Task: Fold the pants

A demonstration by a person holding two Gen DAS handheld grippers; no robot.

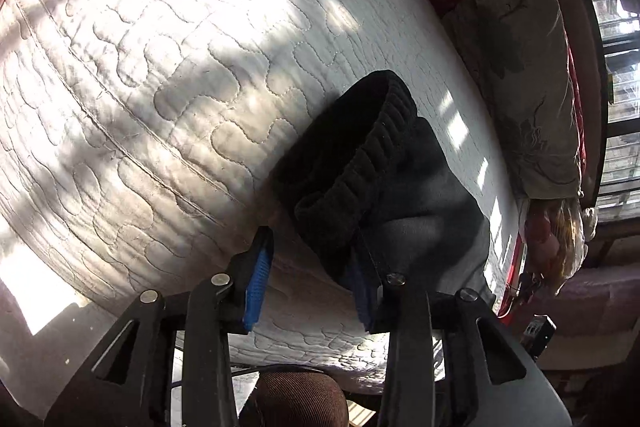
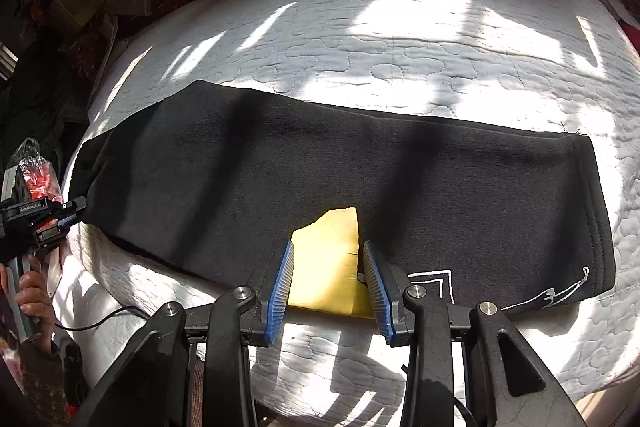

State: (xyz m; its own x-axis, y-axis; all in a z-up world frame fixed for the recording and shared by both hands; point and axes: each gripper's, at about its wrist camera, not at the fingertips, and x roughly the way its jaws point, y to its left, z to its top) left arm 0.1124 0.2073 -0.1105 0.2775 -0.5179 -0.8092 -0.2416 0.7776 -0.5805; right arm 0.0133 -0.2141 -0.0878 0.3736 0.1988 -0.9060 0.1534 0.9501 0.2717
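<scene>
Sunlit quilted bed (image 2: 400, 39); black pants (image 2: 320, 179) flat across it. Left fingers (image 1: 308, 291) parted around the waistband corner (image 1: 336, 223), grip unclear. Right fingers (image 2: 328, 287) parted astride yellow tag (image 2: 328, 259).

Left gripper (image 1: 310, 275) fingers parted, right gripper (image 2: 329, 287) fingers parted, both angled steeply downward

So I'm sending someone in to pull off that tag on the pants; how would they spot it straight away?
Start at the white quilted bed cover, where the black pants lie flat in a long band. Follow the band's near edge to about its middle, between the fingers of the right claw. The yellow tag lies there, the only bright patch on the dark cloth; the white printed marks sit further toward the hem.
</scene>
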